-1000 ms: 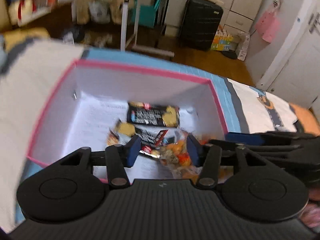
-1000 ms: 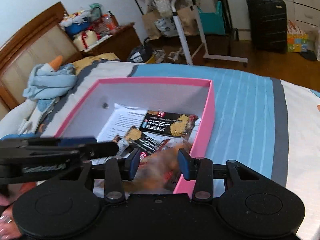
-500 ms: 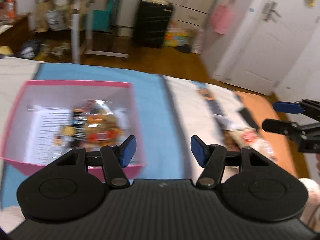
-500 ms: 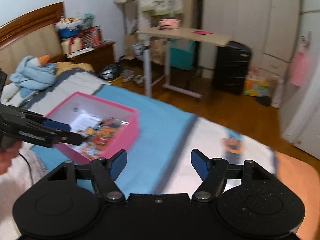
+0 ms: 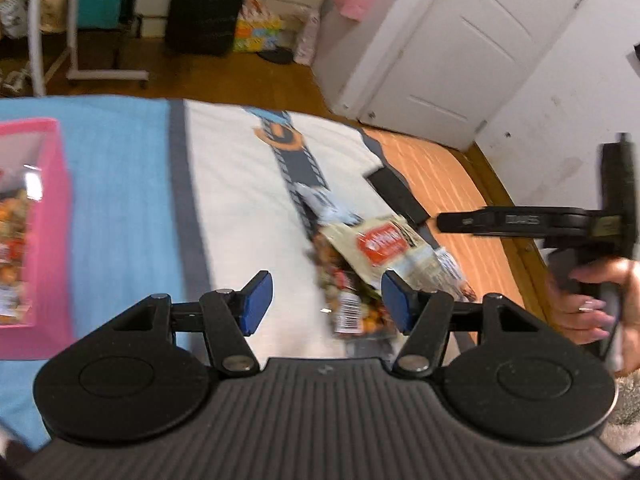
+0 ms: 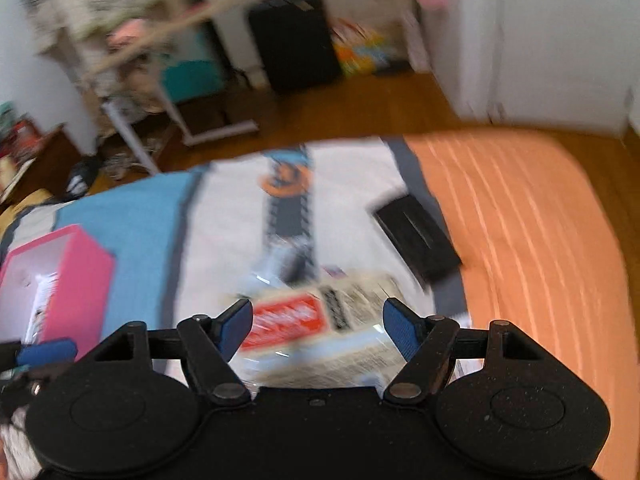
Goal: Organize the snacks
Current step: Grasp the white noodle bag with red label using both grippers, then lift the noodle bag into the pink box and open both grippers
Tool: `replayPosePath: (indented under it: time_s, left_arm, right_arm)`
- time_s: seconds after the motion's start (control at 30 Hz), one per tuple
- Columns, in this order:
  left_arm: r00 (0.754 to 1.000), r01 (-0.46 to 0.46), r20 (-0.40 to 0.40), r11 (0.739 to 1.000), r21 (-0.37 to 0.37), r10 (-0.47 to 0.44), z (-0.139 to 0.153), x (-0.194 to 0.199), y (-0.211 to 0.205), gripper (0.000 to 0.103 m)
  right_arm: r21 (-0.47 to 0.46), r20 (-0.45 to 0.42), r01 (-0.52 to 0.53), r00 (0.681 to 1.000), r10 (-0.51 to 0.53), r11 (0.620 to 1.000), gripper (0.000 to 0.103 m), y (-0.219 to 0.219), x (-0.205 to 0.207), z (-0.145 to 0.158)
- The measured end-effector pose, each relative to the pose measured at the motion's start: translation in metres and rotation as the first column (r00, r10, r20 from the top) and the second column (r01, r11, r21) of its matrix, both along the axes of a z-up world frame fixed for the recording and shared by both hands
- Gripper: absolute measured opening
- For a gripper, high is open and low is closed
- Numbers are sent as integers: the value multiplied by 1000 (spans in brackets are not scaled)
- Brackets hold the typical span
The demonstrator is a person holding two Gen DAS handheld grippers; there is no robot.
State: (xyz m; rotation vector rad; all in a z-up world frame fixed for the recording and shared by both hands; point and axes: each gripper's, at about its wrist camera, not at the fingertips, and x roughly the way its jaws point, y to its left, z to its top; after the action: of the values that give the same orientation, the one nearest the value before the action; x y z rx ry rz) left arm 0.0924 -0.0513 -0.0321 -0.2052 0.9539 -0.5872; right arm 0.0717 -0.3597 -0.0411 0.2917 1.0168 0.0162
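Pink box [image 5: 48, 240] at my nine o'clock holds several snacks. Snack bags [image 5: 376, 256] at twelve o'clock remain on the bed [image 5: 240, 200]. Both my grippers [image 5: 326, 300] [image 6: 318, 328] stand released, empty.

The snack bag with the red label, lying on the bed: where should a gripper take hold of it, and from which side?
Probably from above, on the crinkled edge of the snack bag nearest the open right gripper. It lies flat on the bed cover, so only a raised film edge seems to offer the jaws a pinch. The left gripper is open too.
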Motion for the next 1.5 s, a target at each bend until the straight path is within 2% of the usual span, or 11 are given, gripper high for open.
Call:
replayPosePath:
  time_s: [0.17,0.33,0.43,0.53,0.63,0.67,0.73,0.8,0.97,1.2,1.5]
  left_arm:
    - [999,28,-44,1000,-8,-29,-34,9,-41,59]
    - [990,35,-133,998,-59,-43,-65,17,-65,59]
    - [983,47,-171,996,-81,-60,-78,21,-82,59]
    - [975,73,-199,991,-111,-94,-89,23,-97,57]
    - [971,62,-226,993,-102,-84,-101,27,-107,42]
    - [967,57,-241,993,-108,-82,-104,29,-106,38]
    - [961,41,-266,990,-137,-77,-108,32,-102,37]
    - [957,40,-279,988,-148,-80,-108,34,-99,33]
    - [951,64,-292,990,-126,-99,-99,30,-97,33]
    - [947,98,-285,980,-176,-146,-82,18,-63,34]
    - [963,101,-229,980,-173,-140,-52,-5,-8,34]
  right_arm:
    - [108,-85,72,994,-63,992,77,-32,8,-45]
    - [130,-101,69,993,-56,989,78,-37,14,-66]
    - [178,-92,75,994,-59,981,84,-47,16,-73]
    - [266,-80,70,996,-50,961,91,-59,15,-86]
    - [385,-71,67,997,-43,920,95,-73,15,-103]
    - [399,-68,53,997,-29,916,96,-73,17,-105]
    - [384,-76,24,997,5,923,96,-67,19,-101]
    - [389,-87,-5,995,43,921,88,-57,21,-94]
    - [331,-110,-21,992,61,944,76,-40,18,-73]
    - [275,-102,-104,985,137,956,75,-7,13,-36]
    - [226,-93,-211,967,237,951,75,56,5,2]
